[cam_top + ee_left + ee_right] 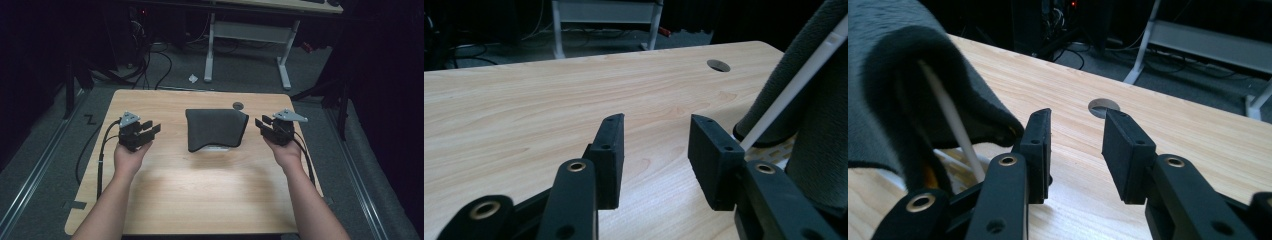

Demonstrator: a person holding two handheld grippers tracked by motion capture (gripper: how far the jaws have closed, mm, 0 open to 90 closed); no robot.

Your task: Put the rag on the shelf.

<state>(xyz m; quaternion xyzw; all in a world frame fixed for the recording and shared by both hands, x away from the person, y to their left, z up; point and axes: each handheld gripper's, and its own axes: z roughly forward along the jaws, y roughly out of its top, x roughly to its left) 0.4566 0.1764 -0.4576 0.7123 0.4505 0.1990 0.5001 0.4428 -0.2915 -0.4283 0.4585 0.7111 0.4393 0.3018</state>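
A dark grey cloth [216, 129] hangs over a white frame in the middle of the wooden table [200, 185]. My left gripper [152, 128] is held to the left of it, jaws open and nothing between them. In the left gripper view the open jaws [656, 127] point across bare wood, with the cloth [819, 100] and a white rod [794, 85] of the frame close at the right. My right gripper [260, 123] is held to the right of the cloth, also open and empty. In its own view the jaws [1075, 117] stand beside the cloth [893, 75] and a white rod [948, 115].
A round hole [238, 105] sits in the tabletop just behind the cloth. Beyond the far edge stands a desk with white legs [209, 50], and cables [150, 65] lie on the dark floor. Each gripper trails a cable off the table's side.
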